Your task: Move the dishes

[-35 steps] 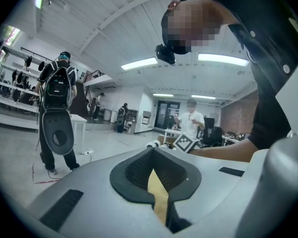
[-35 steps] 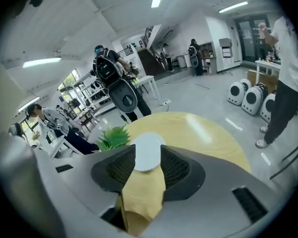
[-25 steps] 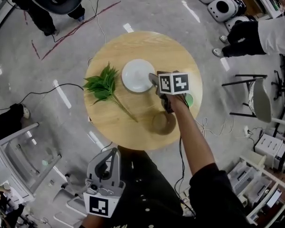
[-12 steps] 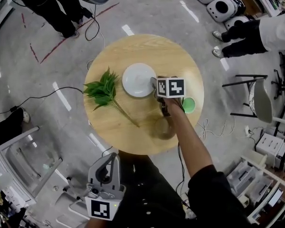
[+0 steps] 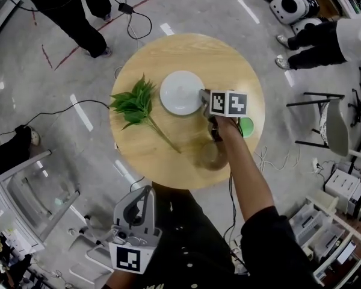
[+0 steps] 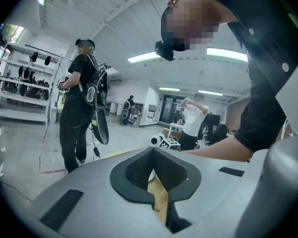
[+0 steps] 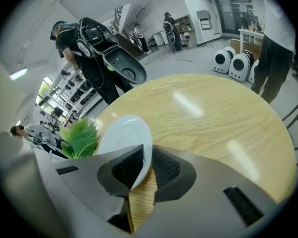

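Observation:
A white plate (image 5: 180, 92) lies on the round wooden table (image 5: 168, 50), just right of its middle. My right gripper (image 5: 203, 96) is at the plate's right rim. In the right gripper view the plate (image 7: 120, 139) has its thin edge between the two dark pads (image 7: 165, 167), and the right gripper (image 7: 141, 166) is shut on it. A brown bowl (image 5: 208, 156) sits near the table's front edge, partly under my right forearm. My left gripper (image 5: 134, 217) hangs low in front of my body, off the table. The left gripper (image 6: 154, 180) is shut with nothing between its jaws.
A green leafy sprig (image 5: 133, 105) lies left of the plate, its stem running towards the front. A small green dish (image 5: 247, 127) is at the table's right edge. People stand at the far side (image 5: 72, 11) and far right (image 5: 325, 41). A chair (image 5: 328, 125) stands on the right.
My right gripper has stayed at the plate's right rim; plate and gripper sit slightly further right and up in the view. The person at the far side has moved right. My left gripper is unmoved.

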{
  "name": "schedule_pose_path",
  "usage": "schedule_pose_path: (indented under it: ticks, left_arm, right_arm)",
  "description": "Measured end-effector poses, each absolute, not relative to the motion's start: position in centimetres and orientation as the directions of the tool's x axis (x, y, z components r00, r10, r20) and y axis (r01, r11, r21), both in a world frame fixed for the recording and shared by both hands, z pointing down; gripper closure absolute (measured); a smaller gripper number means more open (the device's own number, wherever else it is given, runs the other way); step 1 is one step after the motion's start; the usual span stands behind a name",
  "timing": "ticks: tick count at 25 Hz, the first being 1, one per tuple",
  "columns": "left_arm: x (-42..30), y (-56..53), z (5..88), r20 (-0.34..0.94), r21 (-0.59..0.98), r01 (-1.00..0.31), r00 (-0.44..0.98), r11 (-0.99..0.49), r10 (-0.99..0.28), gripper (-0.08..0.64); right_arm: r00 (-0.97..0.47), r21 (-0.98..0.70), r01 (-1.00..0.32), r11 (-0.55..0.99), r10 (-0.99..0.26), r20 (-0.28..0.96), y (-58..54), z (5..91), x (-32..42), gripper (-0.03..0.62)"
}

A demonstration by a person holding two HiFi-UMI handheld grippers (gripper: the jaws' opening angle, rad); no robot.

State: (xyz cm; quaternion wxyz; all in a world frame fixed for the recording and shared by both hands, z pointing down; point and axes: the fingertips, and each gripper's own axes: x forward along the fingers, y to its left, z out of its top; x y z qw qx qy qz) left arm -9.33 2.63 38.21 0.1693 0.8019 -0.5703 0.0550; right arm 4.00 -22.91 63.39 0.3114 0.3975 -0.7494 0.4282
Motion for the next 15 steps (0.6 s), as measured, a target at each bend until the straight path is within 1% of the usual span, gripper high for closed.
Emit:
schedule_pose_path:
  ticks: [3, 10, 15]
  left_arm:
    - [-9.6, 2.7, 38.2, 0.281, 0.209, -0.936, 0.334, -0.282, -0.900, 0.543]
    - [-8.9, 3.0, 37.7, 0.270, 0.208, -0.935, 0.339, -0.289, -0.901, 0.543]
    - [-8.9, 3.2, 37.7, 0.268, 0.206, -0.934, 0.341, -0.292, -0.901, 0.543]
  right_arm:
    - [-0.541, -0.463, -0.838, 0.288, -0.336, 0.771, -22.8, 62.2, 4.0, 0.549]
    - [-0.667, -0.599, -0.745, 0.295, -0.366, 0.649, -21.8, 57.6, 3.3, 0.572]
    - [-0.716, -0.625, -0.697, 0.352, -0.368, 0.593, -21.1, 55.5, 1.9, 0.577]
